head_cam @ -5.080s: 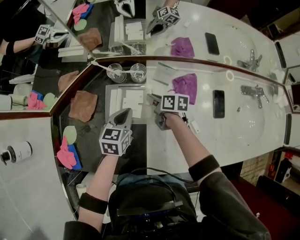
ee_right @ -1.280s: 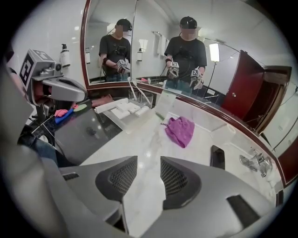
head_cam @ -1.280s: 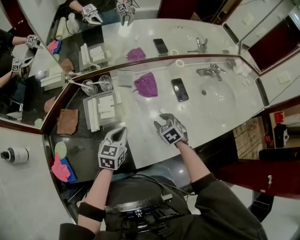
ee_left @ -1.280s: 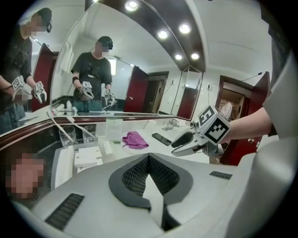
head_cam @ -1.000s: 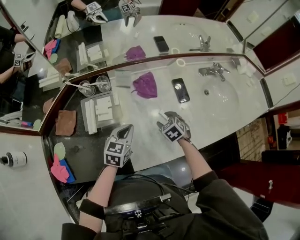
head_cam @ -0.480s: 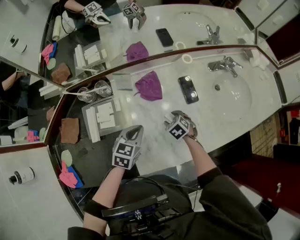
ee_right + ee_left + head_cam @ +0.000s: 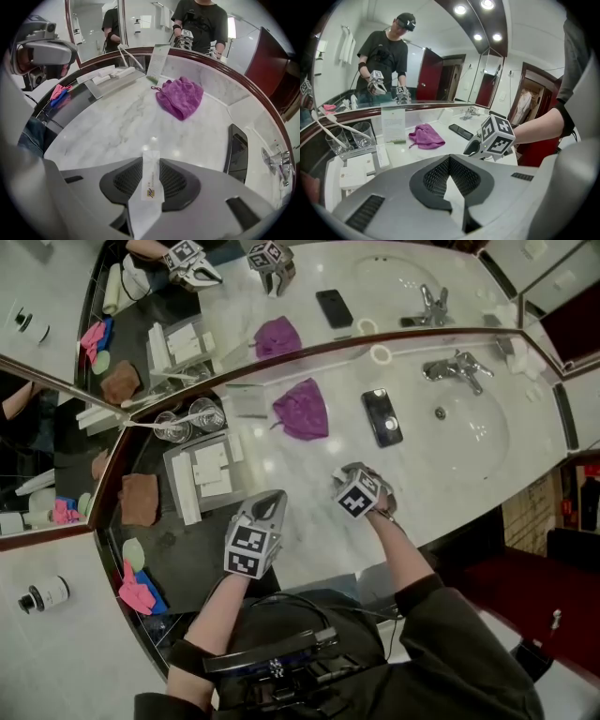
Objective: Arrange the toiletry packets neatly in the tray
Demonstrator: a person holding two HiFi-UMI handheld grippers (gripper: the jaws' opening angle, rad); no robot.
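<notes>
Toiletry packet (image 7: 151,180): slim, white, logo-printed

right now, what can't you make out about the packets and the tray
- Head view: the right gripper, whose jaws have just been closing on the toiletry packet, hides it under its marker cube.
- Right gripper view: its print is too small to read.
- Head view: the boxes in the tray are too small to count.

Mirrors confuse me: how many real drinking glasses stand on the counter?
2: the left glass and the right glass, side by side close to the mirror, behind the tray. None seems hidden.
</notes>
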